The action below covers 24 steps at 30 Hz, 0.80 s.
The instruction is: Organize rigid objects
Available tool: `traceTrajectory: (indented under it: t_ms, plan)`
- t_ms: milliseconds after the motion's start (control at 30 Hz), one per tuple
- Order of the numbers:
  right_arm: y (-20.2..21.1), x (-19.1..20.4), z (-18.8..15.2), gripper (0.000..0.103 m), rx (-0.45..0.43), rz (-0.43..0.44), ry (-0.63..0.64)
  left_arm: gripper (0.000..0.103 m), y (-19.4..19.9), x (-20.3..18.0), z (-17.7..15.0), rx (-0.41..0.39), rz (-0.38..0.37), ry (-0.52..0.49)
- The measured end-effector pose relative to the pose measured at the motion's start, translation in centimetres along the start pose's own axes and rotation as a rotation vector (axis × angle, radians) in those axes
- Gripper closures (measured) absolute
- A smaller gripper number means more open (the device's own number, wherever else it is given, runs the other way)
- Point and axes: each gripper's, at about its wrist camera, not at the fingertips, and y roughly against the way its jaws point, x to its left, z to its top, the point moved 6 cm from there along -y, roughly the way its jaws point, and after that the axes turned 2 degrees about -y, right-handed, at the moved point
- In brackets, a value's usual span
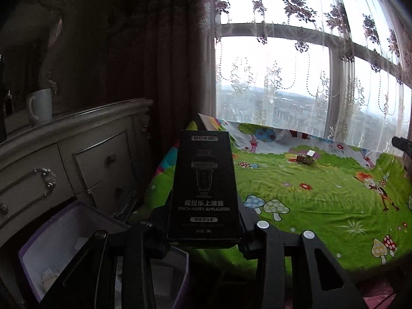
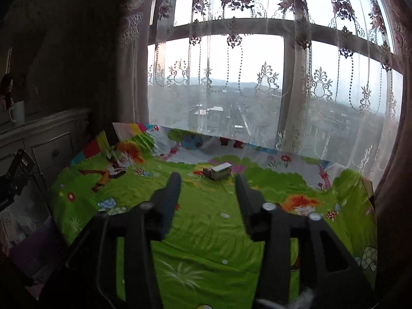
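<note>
My left gripper is shut on a tall black box printed "DORMI", held upright above the left edge of the green cartoon sheet. A purple-rimmed storage box stands open below it at the left. The black box also shows at the left edge of the right wrist view. My right gripper is open and empty above the sheet. A small white and brown box lies on the sheet just beyond its fingertips; it also shows in the left wrist view.
A cream dresser with drawers stands at the left, with a white mug on top. A lace curtain and window are behind the sheet. A dark drape hangs between dresser and window.
</note>
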Motion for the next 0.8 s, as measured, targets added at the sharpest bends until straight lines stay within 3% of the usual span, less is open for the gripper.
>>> traceTrajectory:
  t_ms: [100, 200, 333, 500, 633, 800]
  plan:
    - [-2.3, -1.0, -1.2, 0.032, 0.067, 0.000, 0.010, 0.063, -1.9, -2.5, 0.7, 0.023, -0.051, -0.048]
    - [-6.4, -1.7, -2.4, 0.031, 0.169, 0.020, -0.036, 0.063, -5.2, -6.6, 1.3, 0.094, -0.167, -0.072]
    - [-15.4, -3.2, -4.0, 0.030, 0.335, 0.027, -0.096, 0.063, -9.0, -10.7, 1.6, 0.175, -0.263, -0.045]
    - [-24.5, -5.7, -4.3, 0.030, 0.448, 0.060, -0.324, 0.063, -12.3, -15.1, 0.8, 0.227, -0.302, -0.092]
    - [-31.0, -6.3, -2.4, 0.030, 0.479, 0.045, -0.394, 0.063, -13.2, -16.5, -0.1, 0.242, -0.300, -0.127]
    - [-36.2, -6.5, -1.6, 0.030, 0.510, -0.018, -0.423, 0.063, -13.5, -16.7, -0.8, 0.251, -0.288, -0.166]
